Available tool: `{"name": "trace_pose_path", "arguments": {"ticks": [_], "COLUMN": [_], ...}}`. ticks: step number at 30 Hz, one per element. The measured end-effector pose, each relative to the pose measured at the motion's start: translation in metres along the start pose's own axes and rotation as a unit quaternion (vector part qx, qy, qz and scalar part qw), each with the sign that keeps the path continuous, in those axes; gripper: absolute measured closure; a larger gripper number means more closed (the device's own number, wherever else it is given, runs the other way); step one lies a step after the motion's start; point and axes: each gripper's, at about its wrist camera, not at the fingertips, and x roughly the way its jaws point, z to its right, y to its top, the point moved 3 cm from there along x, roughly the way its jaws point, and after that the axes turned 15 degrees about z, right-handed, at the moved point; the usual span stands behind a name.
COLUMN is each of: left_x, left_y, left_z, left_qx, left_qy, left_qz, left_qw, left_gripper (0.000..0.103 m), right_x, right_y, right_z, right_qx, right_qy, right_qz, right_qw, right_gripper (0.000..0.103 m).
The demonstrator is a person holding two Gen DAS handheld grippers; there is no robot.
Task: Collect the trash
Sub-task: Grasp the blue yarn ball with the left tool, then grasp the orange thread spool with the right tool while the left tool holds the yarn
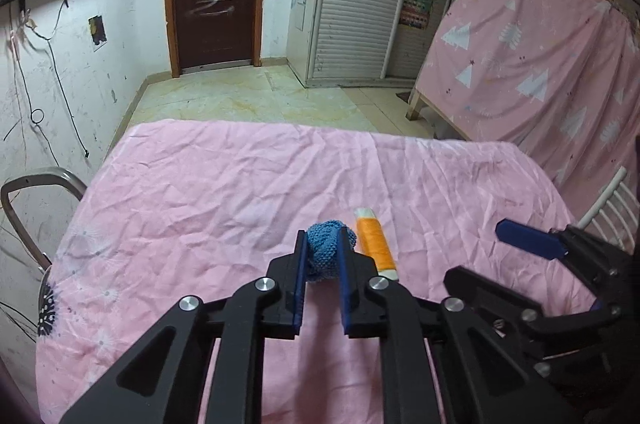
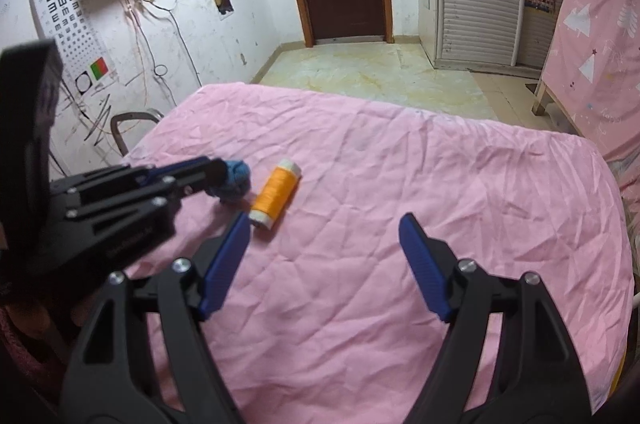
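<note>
The left gripper (image 1: 323, 244) has its jaws pinching a blue knitted wad (image 1: 330, 250) on the pink-sheeted surface (image 1: 200, 192). Just beside the wad lies an orange thread spool (image 1: 376, 242). The right gripper (image 2: 326, 238) hovers nearby, jaws spread and empty.

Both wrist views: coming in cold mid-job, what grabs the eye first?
The left gripper is shut on a blue knitted ball near the middle of the pink sheet. Right beside the ball lies an orange thread spool, untouched. The right gripper hangs open just short of the spool, nothing between its fingers.
</note>
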Motion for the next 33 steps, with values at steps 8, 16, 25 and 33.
{"name": "trace_pose_path", "arguments": {"ticks": [8,16,25,33], "left_x": [-0.021,-0.029,-0.031,-0.035], "left_y": [0.016,0.016,0.015,0.016], "left_z": [-0.031,-0.045,-0.045,-0.028], "left_qx": [-0.019,-0.029,-0.03,-0.016], "left_qy": [0.012,0.014,0.017,0.017], "left_qz": [0.023,0.027,0.026,0.026], "left_qw": [0.9995,0.9991,0.9991,0.9994], "left_gripper": [0.099,0.099,0.099,0.099], "right_x": [0.026,0.049,0.052,0.033], "right_y": [0.002,-0.003,-0.005,0.003], "right_z": [-0.025,-0.044,-0.037,-0.025], "right_qx": [-0.021,-0.047,-0.047,-0.024], "right_qy": [0.018,0.023,0.002,0.012], "right_qz": [-0.021,-0.049,-0.057,-0.025], "right_qw": [0.999,0.997,0.997,0.999], "right_gripper": [0.03,0.056,0.087,0.087]}}
